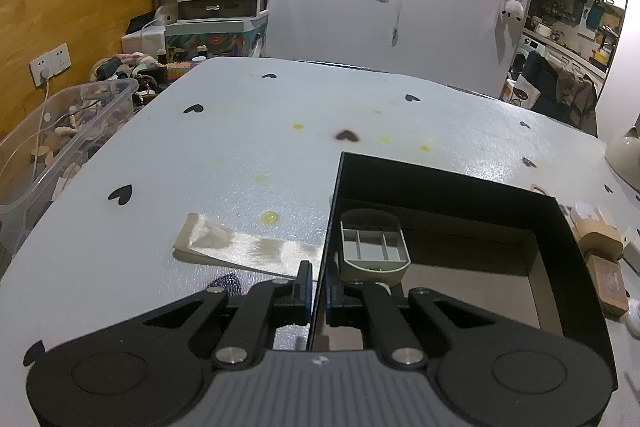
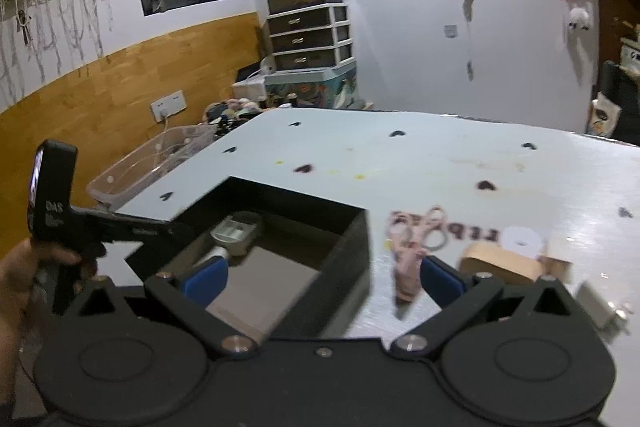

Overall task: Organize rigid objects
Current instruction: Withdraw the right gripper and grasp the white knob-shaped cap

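So going left to right from the left gripper (image 1: 318,291): off to its far left, past the table edge, there's a clear plastic storage bin (image 1: 60,131) full of odds and ends. Just ahead-left of the fingers lies a shiny cream strip of ribbon or packaging (image 1: 244,247), flat on the pale heart-print table cover (image 1: 240,147).

The left gripper itself is pinched together on the near-left wall of the black open-top cardboard box (image 1: 500,187), one finger outside, one inside, basically holding the box steady. Right ahead of it, inside the box, sits a grey oval plastic tray with small compartments (image 1: 374,247). That's the only thing in there as far as I can see.

The right gripper (image 2: 322,279) hangs over the box's right wall with its fingers spread wide and nothing between them. Just ahead of its right finger are pink-handled scissors (image 2: 412,247), a bit blurred, then further right a tan cardboard roll or sleeve (image 2: 500,267) with a white disc (image 2: 520,237) behind it, and a small white block (image 2: 596,303) at the far right.

My read: early days. One item boxed, and at least the scissors and the bits to their right are still out on the table, so I'd guess the scissors go next.
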Demonstrator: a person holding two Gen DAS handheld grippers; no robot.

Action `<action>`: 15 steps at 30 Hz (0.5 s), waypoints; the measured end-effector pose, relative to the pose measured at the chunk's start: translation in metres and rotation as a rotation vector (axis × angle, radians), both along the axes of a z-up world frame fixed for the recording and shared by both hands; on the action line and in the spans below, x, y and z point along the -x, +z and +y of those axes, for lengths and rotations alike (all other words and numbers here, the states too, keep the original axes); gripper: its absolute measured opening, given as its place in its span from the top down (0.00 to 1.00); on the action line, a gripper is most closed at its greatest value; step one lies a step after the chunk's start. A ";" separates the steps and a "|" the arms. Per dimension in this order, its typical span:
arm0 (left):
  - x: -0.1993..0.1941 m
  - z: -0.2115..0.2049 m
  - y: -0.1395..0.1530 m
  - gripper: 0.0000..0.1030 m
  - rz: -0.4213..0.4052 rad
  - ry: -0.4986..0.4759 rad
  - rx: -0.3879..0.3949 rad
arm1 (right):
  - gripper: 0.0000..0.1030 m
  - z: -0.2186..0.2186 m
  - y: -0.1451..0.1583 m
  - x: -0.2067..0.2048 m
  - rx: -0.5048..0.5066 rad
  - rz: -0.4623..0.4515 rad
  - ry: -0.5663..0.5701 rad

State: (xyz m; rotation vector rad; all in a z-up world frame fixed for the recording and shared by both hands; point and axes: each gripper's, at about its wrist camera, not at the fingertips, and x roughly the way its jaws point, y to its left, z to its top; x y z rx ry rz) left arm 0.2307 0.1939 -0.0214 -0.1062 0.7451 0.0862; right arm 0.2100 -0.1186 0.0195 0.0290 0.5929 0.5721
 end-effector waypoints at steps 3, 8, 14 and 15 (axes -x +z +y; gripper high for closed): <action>0.001 -0.002 0.000 0.95 -0.002 0.003 -0.009 | 0.00 -0.018 -0.005 0.008 0.022 -0.032 -0.045; 0.003 -0.005 0.001 0.95 -0.002 0.007 -0.016 | 0.00 -0.046 -0.013 0.018 0.038 -0.061 -0.124; 0.003 -0.006 0.001 0.95 -0.003 0.020 -0.011 | 0.00 -0.076 -0.026 0.030 0.035 -0.097 -0.231; 0.003 -0.006 0.001 0.95 -0.004 0.023 -0.010 | 0.00 -0.080 -0.028 0.031 0.037 -0.105 -0.245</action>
